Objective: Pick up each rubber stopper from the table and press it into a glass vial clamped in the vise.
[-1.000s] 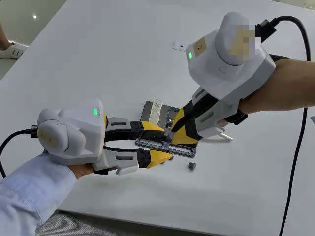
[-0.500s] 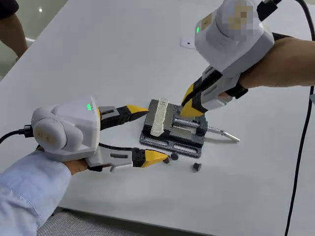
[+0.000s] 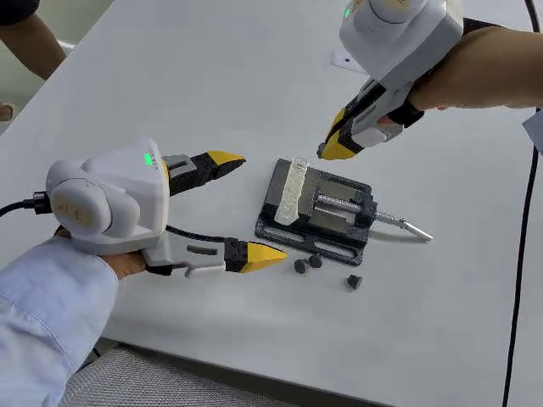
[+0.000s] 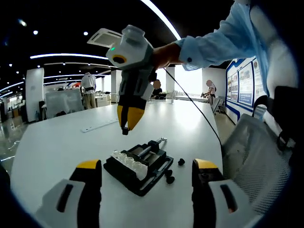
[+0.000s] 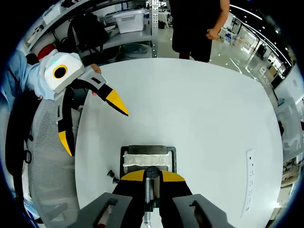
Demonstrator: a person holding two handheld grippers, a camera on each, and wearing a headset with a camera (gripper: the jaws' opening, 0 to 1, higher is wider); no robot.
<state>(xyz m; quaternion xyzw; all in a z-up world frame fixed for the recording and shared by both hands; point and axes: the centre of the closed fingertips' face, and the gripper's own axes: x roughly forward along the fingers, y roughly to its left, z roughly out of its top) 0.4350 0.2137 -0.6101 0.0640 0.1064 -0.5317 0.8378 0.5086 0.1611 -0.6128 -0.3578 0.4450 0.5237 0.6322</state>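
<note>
A small black vise [image 3: 339, 222] sits mid-table and clamps a row of clear glass vials [image 3: 293, 191], also seen in the left gripper view [image 4: 128, 159] and the right gripper view [image 5: 146, 160]. Three dark rubber stoppers [image 3: 315, 262] lie loose on the table just in front of the vise [image 4: 169, 175] [image 5: 111, 176]. My left gripper [image 3: 246, 206] is open, left of the vise, with nothing between its jaws [image 4: 147, 166]. My right gripper [image 3: 338, 151] hangs shut above the vise's far side [image 4: 125, 128] [image 5: 152, 176]. I see nothing held in it.
A white tag [image 3: 344, 59] lies at the far side of the white table [image 3: 170, 76]. A black cable [image 3: 517, 254] runs down the right. The near table edge [image 3: 254, 377] is close below the left hand. A person [image 5: 194, 19] stands beyond the far edge.
My right gripper has lifted off the vise and pulled back up to the far right. The left gripper has drawn away to the left of the vise, staying open. More stoppers now show.
</note>
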